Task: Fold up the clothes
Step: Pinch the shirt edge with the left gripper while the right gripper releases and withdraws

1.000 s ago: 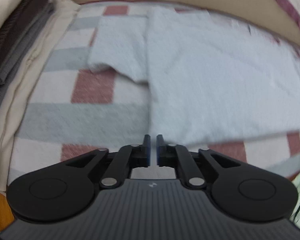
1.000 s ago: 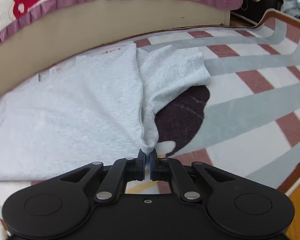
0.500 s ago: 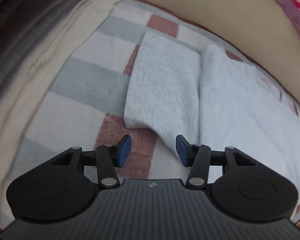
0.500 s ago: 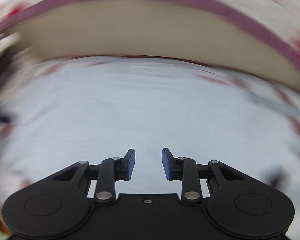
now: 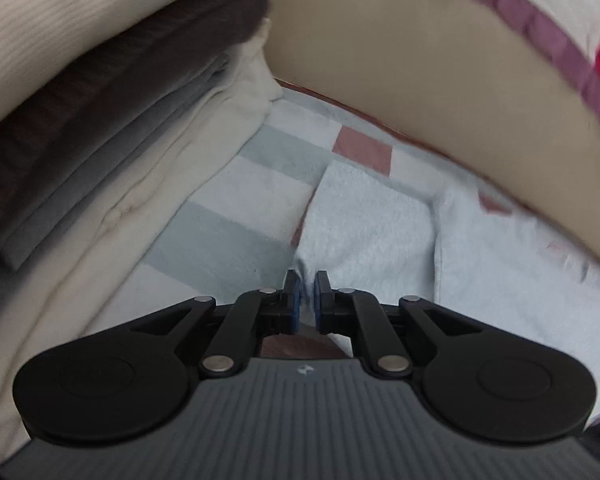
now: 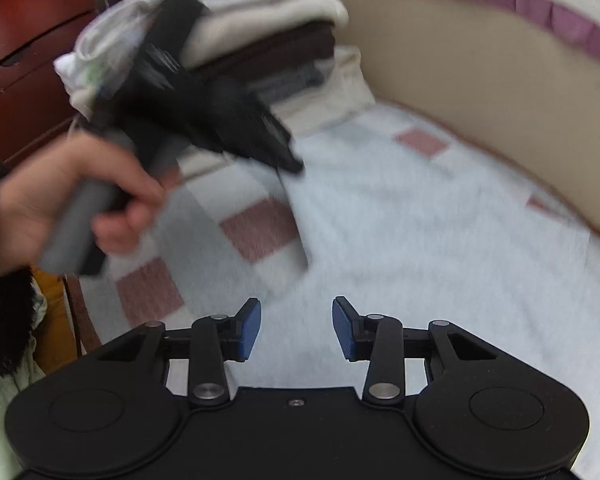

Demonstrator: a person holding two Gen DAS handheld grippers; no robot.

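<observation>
Nearest in the left wrist view, the left gripper (image 5: pixel 305 300) is pinching the near corner of the sleeve (image 5: pixel 364 232) of a pale grey shirt (image 6: pixel 440 240), its jaws drawn narrow with a ridge of cloth caught between the blue pads. In the right wrist view the right gripper (image 6: pixel 296 328) is hanging over the near part of the shirt's body with its jaws standing wide and nothing between them.

The shirt is lying spread on a checked blanket (image 5: pixel 228 240) of grey, white and dull red squares, the sleeve at the left and the body running off to the right. It looks like a light, limp knit, so I judge it will sag and crease under its own weight; holding only a thin edge risks it slipping out. Hems, sleeve corners and shoulder seams are likely the best places to grip, with both grippers lifting together to keep a fold straight.

Further left, a stack of folded clothes (image 5: pixel 112 92) is sitting on the blanket, just beside the sleeve. Farthest off, a beige bed side (image 5: pixel 420 80) with purple-trimmed bedding is closing the scene.
</observation>
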